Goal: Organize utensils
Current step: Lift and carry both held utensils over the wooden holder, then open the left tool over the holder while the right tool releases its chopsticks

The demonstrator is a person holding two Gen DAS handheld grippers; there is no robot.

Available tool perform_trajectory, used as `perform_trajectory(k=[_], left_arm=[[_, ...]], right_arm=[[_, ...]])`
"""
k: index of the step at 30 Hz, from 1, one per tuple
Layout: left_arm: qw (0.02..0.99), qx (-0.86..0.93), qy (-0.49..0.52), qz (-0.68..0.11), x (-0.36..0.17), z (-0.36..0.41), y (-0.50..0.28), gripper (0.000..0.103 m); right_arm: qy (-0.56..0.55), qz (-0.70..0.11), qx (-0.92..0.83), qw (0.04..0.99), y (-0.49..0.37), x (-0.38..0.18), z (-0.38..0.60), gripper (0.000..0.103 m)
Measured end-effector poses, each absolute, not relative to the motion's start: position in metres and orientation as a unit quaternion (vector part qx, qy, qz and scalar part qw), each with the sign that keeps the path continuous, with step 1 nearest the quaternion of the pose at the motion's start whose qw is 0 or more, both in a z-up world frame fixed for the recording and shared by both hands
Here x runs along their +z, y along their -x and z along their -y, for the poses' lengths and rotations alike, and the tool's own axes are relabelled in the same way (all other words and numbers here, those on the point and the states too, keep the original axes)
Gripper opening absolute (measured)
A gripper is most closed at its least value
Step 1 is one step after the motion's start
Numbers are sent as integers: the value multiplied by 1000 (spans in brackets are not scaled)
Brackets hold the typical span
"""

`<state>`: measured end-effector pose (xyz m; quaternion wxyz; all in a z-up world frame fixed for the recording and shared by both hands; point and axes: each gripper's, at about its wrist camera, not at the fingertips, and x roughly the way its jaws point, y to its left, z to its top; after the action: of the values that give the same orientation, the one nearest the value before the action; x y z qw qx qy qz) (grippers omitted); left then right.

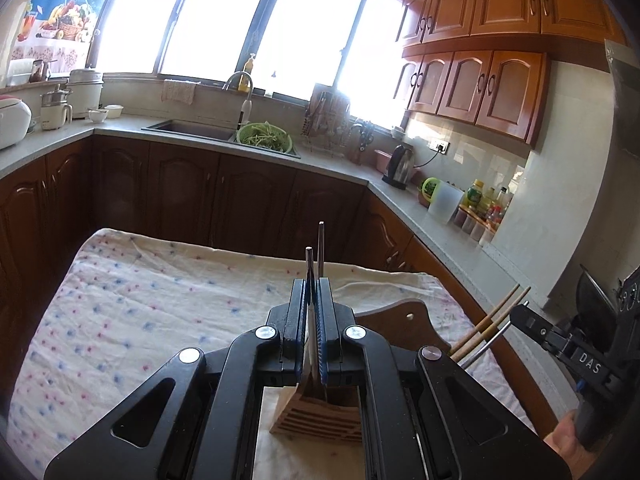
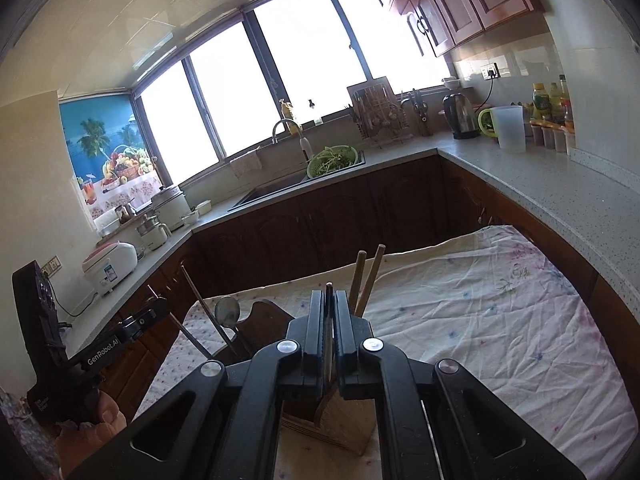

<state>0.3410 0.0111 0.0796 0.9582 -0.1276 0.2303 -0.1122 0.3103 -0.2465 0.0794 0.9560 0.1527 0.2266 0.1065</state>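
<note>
Two grippers here, each clamped tight. The left gripper (image 1: 313, 300) has its fingers (image 1: 326, 304) pinched on two thin steel utensils (image 1: 320, 248); one shows a spoon bowl in the right view. The right gripper (image 2: 329, 320) grips two wooden chopsticks (image 2: 370, 280) plus one slim metal piece. One slotted wooden holder (image 1: 320, 416) sits below on the floral-cloth counter (image 1: 140, 300).

Home kitchen: sink (image 1: 192, 130), wooden cabinets (image 1: 480, 84), kettle (image 1: 400, 164)
</note>
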Motion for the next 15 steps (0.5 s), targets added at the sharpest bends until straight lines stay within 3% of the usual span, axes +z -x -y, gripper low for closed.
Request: perform_trajectory(k=[13, 15], left_arm=[[957, -109, 124, -239, 81, -10, -343, 5], [955, -109, 127, -244, 79, -12, -344, 5]], right_arm=[[-155, -234, 105, 954, -312, 80, 249, 5], [-155, -236, 107, 953, -313, 80, 249, 9]])
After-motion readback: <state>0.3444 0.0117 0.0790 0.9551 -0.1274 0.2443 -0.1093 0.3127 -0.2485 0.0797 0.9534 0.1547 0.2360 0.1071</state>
